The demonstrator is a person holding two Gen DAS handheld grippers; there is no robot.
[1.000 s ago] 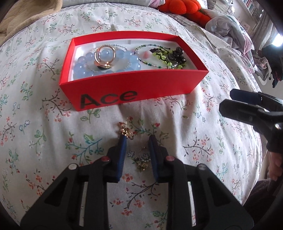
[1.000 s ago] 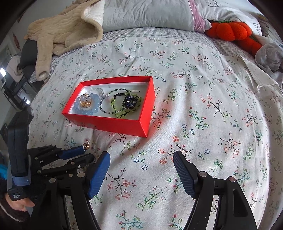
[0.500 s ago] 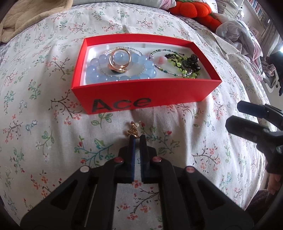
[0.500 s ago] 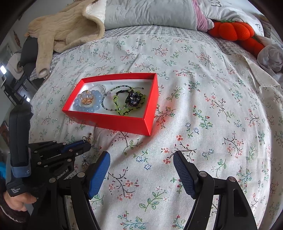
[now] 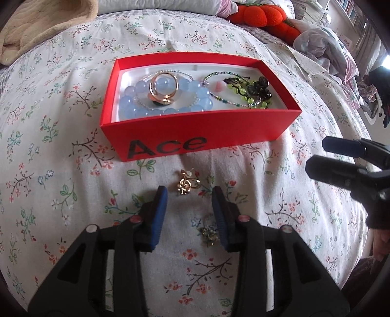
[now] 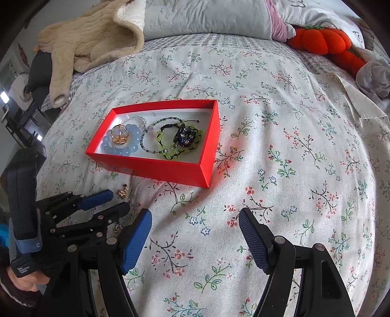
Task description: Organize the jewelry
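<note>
A red box (image 5: 170, 141) marked "Ace" lies on the floral bedspread and shows in the right wrist view too (image 6: 158, 168). It holds a blue bead bracelet (image 5: 146, 112), a gold ring (image 5: 163, 90) and green and dark bead strings (image 5: 246, 94). A gold earring (image 5: 185, 185) lies on the bed in front of the box. A second small dark-gold piece (image 5: 209, 232) lies between the left fingers, close to the right one. My left gripper (image 5: 189, 192) is open and empty just behind the gold earring. My right gripper (image 6: 195, 219) is open and empty over bare bedspread.
A beige quilted garment (image 6: 92, 39) and a grey pillow (image 6: 207, 17) lie at the head of the bed. An orange plush pumpkin (image 6: 321, 41) and crumpled clothes (image 5: 324, 48) lie at the far right. The right gripper shows at the right edge of the left wrist view (image 5: 341, 158).
My left gripper was open, shut half a second ago behind the gold earring, and has opened again. It holds nothing. The earring still lies on the bed. The right gripper stayed open.
</note>
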